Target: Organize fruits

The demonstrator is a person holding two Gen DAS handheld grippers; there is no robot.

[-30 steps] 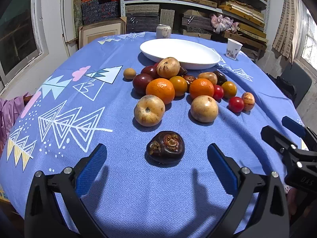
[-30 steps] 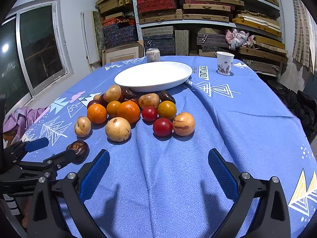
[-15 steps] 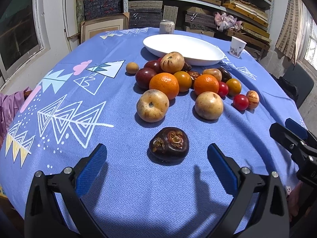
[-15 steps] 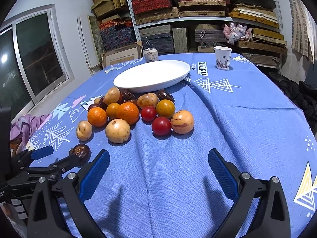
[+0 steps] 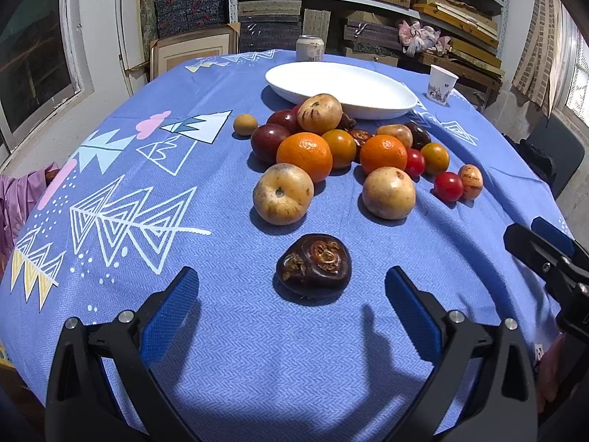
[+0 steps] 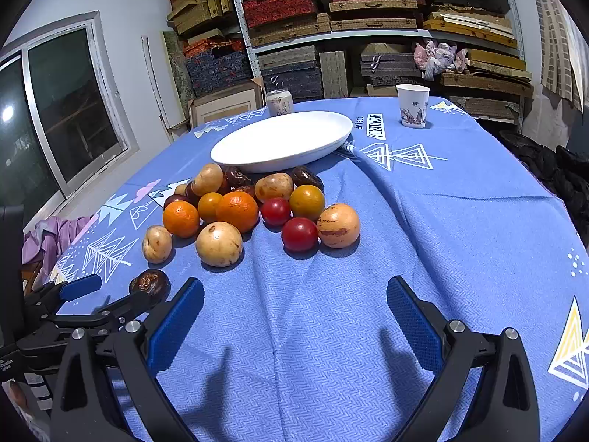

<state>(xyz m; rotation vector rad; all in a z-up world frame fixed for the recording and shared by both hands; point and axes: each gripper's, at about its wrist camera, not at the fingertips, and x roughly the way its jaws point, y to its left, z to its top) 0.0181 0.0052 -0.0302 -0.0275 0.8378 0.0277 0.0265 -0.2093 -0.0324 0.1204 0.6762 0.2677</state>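
A dark brown wrinkled fruit (image 5: 313,270) (image 6: 150,284) lies alone on the blue tablecloth, just ahead of my left gripper (image 5: 291,316), which is open and empty with the fruit between the lines of its fingers. Behind it is a cluster of several fruits: tan round ones (image 5: 282,194), oranges (image 5: 304,156), red tomatoes (image 5: 448,186) and dark plums (image 5: 268,142). An empty white oval plate (image 5: 342,86) (image 6: 283,140) sits beyond the cluster. My right gripper (image 6: 294,320) is open over bare cloth, to the right of the fruits.
A drink can (image 5: 310,48) and a paper cup (image 5: 441,80) (image 6: 413,106) stand at the table's far side. Shelves of boxes (image 6: 368,18) fill the back wall. A window (image 6: 55,118) is at the left. Purple cloth (image 5: 18,199) hangs past the left table edge.
Both grippers have moved slightly forward and lower toward the table, so the fruits look nearer. Both stay open. No fruit has moved.
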